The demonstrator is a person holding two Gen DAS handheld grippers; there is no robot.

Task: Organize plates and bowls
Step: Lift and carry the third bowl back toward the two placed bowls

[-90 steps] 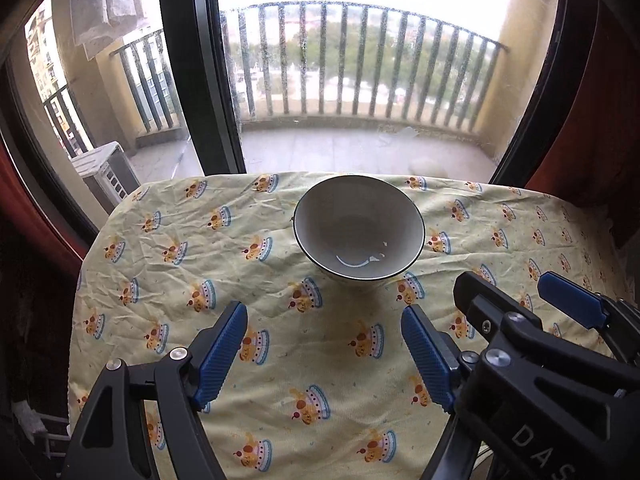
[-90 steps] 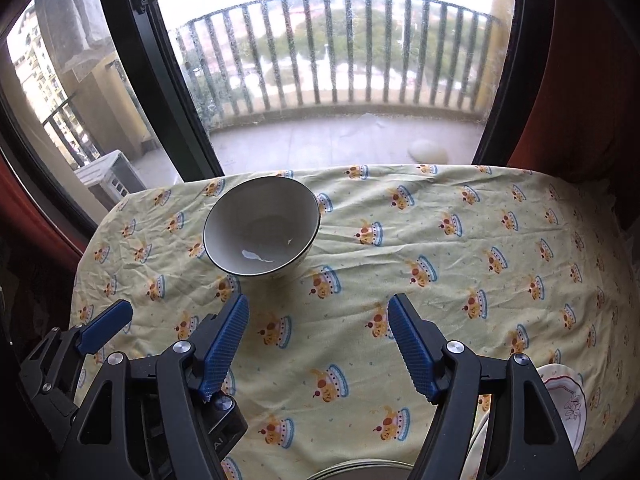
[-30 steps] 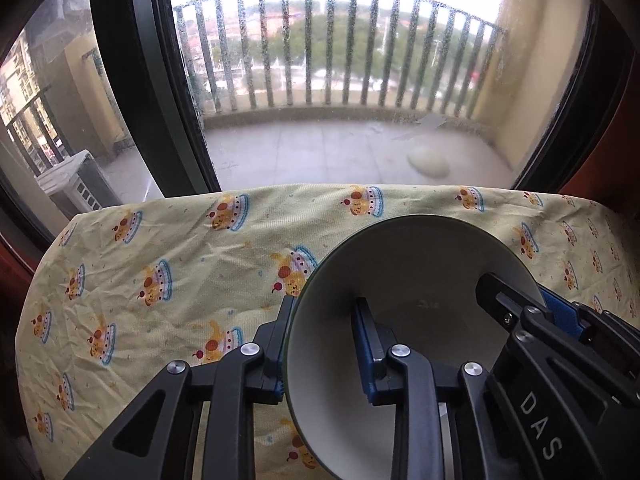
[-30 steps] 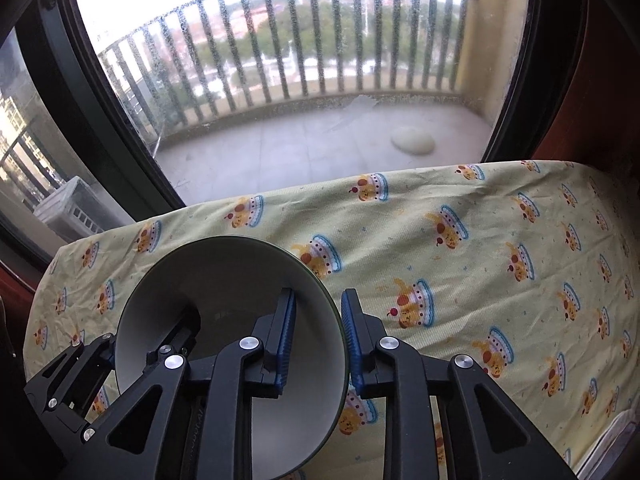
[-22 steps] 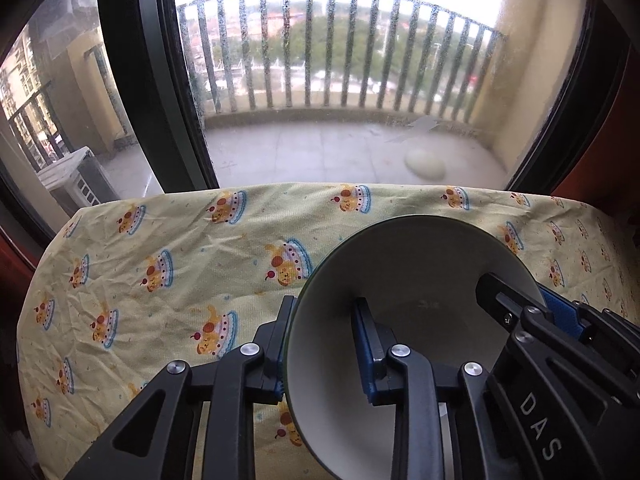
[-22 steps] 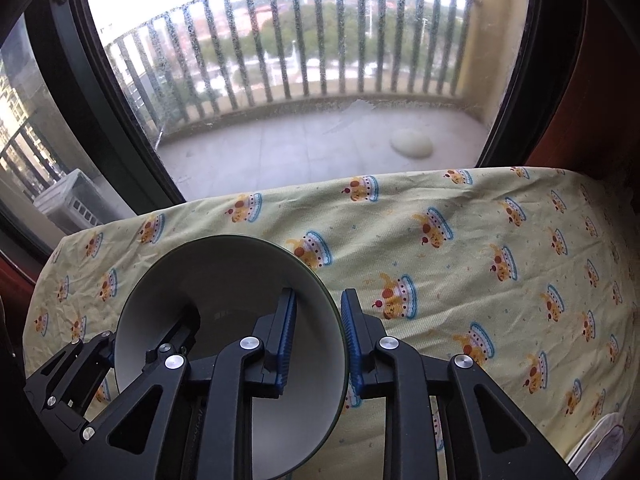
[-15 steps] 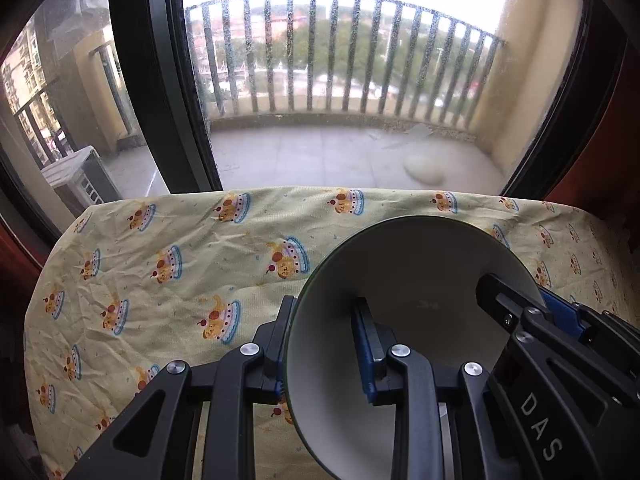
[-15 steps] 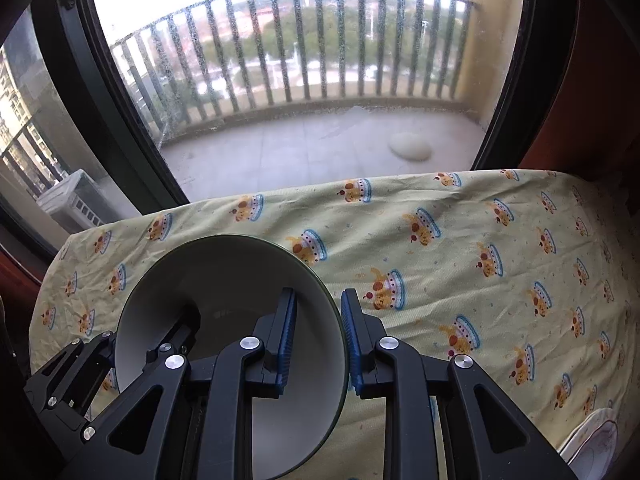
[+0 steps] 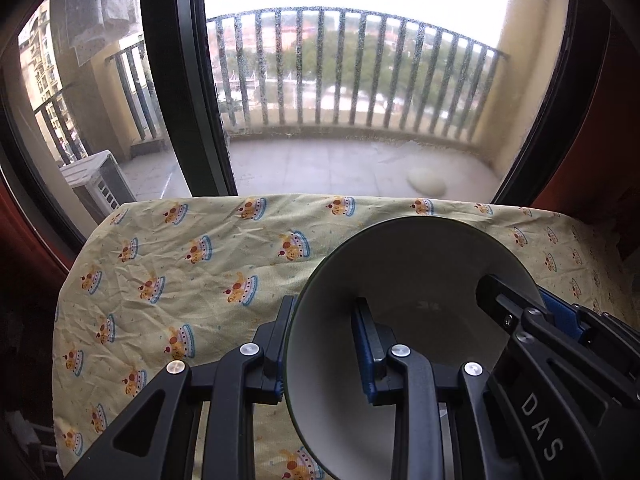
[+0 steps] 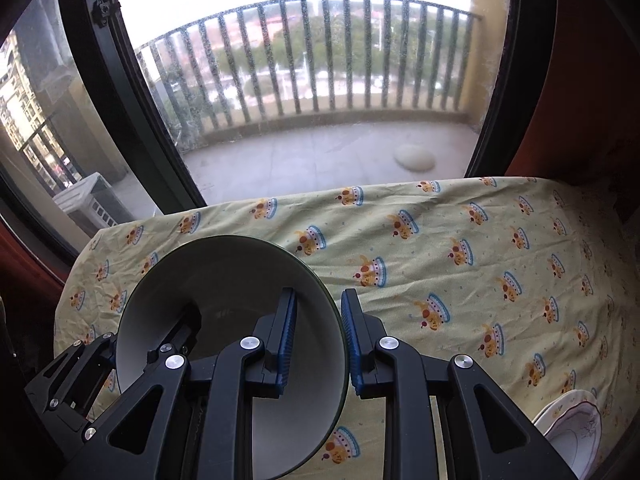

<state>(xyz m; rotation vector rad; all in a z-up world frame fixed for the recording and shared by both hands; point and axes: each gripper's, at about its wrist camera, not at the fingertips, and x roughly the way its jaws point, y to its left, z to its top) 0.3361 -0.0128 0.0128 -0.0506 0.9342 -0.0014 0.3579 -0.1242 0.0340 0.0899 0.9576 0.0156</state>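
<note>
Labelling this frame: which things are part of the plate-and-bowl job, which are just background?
Job: bowl, clamped at opposite rims by left gripper and right gripper; plate.
Background: tablecloth, balcony railing, AC unit.

L gripper [image 9: 322,346] clamped on near-left rim of white bowl [image 9: 416,280], one blue pad inside, one outside; R gripper [image 9: 532,312] grips the bowl's right rim, lettered "DAS"; bowl tipped toward camera above yellow crown-print tablecloth [image 9: 192,264]; beyond, window frame [image 9: 180,80], balcony railing [image 9: 360,72], AC unit [image 9: 96,184] at left.
</note>
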